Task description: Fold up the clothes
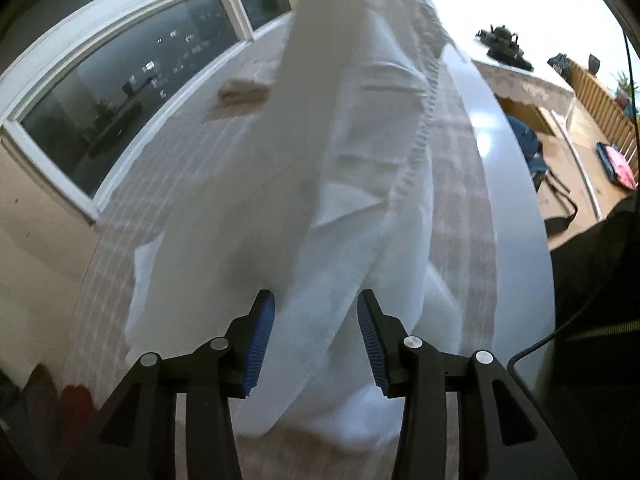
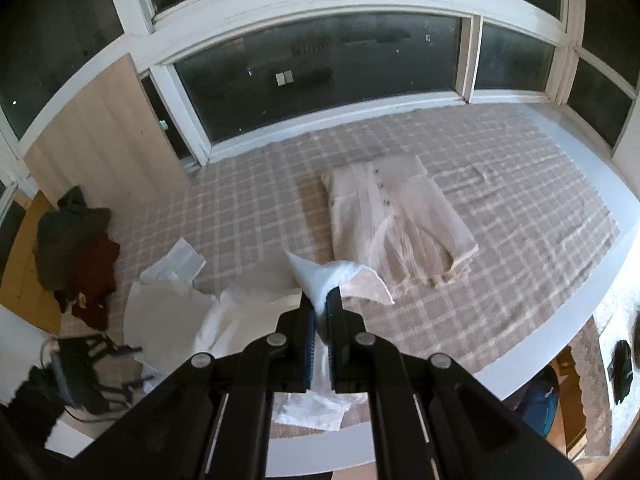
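A white garment (image 1: pixel 340 160) hangs stretched in the left wrist view, running from the top of the picture down to the checked cloth (image 1: pixel 168 184). Its lower end passes between the blue pads (image 1: pixel 260 344) of my left gripper (image 1: pixel 316 300), whose jaws stand apart and do not press it. In the right wrist view my right gripper (image 2: pixel 320 300) is shut on a corner of the white garment (image 2: pixel 316 276), which pokes out past the tips. The rest trails down to the left over the checked cloth (image 2: pixel 500 208).
A folded beige buttoned garment (image 2: pixel 396 216) lies mid-surface, also seen as the small beige stack (image 1: pixel 244 90). Dark green and red clothes (image 2: pixel 76 240) are piled at the left edge. A white rim (image 2: pixel 600 240) borders the surface; windows (image 2: pixel 320 72) stand behind.
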Demonstrator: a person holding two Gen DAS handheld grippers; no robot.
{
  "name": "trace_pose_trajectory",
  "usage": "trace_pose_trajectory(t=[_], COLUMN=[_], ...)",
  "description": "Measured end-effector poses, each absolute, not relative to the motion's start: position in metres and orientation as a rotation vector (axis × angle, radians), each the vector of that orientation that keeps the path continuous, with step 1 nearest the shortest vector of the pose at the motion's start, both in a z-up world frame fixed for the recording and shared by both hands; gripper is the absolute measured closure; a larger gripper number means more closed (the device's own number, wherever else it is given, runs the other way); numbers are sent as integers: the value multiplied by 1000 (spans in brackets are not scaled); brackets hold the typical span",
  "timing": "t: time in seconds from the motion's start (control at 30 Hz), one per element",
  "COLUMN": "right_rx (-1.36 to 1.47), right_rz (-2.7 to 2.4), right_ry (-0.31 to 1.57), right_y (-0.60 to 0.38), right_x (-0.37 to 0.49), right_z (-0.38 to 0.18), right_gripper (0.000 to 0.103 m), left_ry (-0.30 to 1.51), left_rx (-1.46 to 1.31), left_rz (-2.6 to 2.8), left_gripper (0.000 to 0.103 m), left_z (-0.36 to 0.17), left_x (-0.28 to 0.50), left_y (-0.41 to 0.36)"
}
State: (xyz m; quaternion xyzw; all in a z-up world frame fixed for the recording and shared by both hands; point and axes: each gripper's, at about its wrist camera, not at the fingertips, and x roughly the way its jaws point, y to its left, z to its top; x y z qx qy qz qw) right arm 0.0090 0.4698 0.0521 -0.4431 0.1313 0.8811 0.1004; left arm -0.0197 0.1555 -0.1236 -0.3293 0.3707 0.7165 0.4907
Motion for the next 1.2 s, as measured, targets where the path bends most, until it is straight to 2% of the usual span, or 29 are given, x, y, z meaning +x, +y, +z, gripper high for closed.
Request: trace_pose_trajectory(t=[0.17,0.3,0.4,0.47,0.53,0.63,0.7,0.8,0.93,1.03,1.2], right_rx=[-1276,-1306,-1319,-1320,-1322,-1324,-1320,-1301,-1237,-1147,-892], right_rz=[2599,2601,2614,2624,2633,2644,2652,2667,2723,2798,2956], right_ry=[425,377,348,349,349,336,340,351,324,302,223], right_y=[483,480,479,480,482,483,484,486,481,473,451], right_x=[-5,-11,-12,-13,-15,-17,-19,-21,-27,-35,-35], right_z=[65,62,62,63,64,64,64,66,86,120,204], right_gripper=[98,98,98,98,98,98,98,98,98,98,98], left_ry=[834,747,769,754,739,709,694,630,522,482,475], left_rx=[-794,-841,-821,-846,-871,-873,-869,-854,-758,-648,-499], left_rz=[1767,1778,1795,1789,1782,1801,1819,1869,2009,2125,2244], left_gripper=[60,60,60,69,93,96,103,103,103,103,103], left_z=[-129,-124,-123,-125,-127,-119,-114,-91,-21,46,117], left_x=[-28,-40,-42,-49,-57,-64,-66,-76,-104,-124,-125], left_y=[181,190,198,199,200,192,187,172,143,117,86])
